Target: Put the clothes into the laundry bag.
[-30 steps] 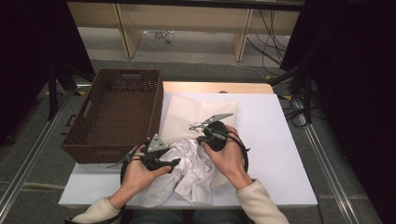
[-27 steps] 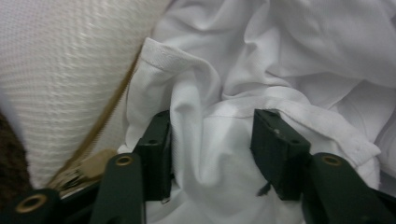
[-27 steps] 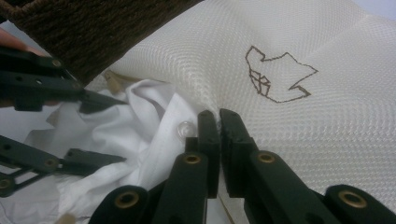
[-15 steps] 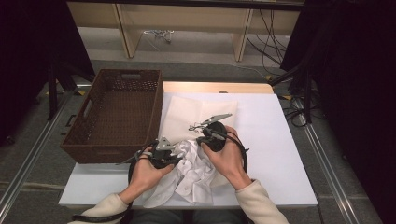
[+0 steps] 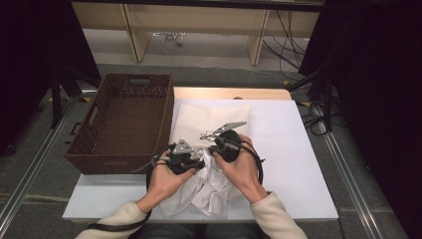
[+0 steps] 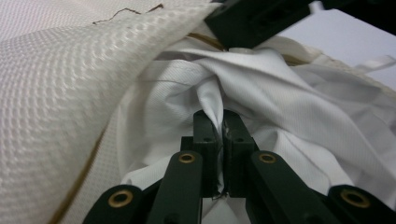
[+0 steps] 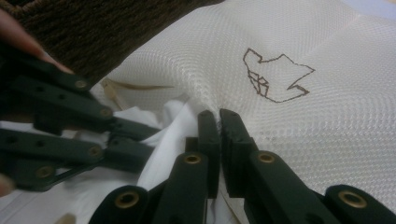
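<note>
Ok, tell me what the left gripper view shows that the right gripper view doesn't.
Left gripper view alone: the left gripper shut on a twisted fold of the white garment, just after closing.
Right gripper view alone: a brown stitched outline on the mesh bag, the brown basket, and the right gripper shut at the bag's edge.
Both: mesh bag and white garment.

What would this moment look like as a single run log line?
left gripper: just closed, pinching white garment | right gripper: shut on mesh laundry bag edge | wicker basket: left of bag
</note>
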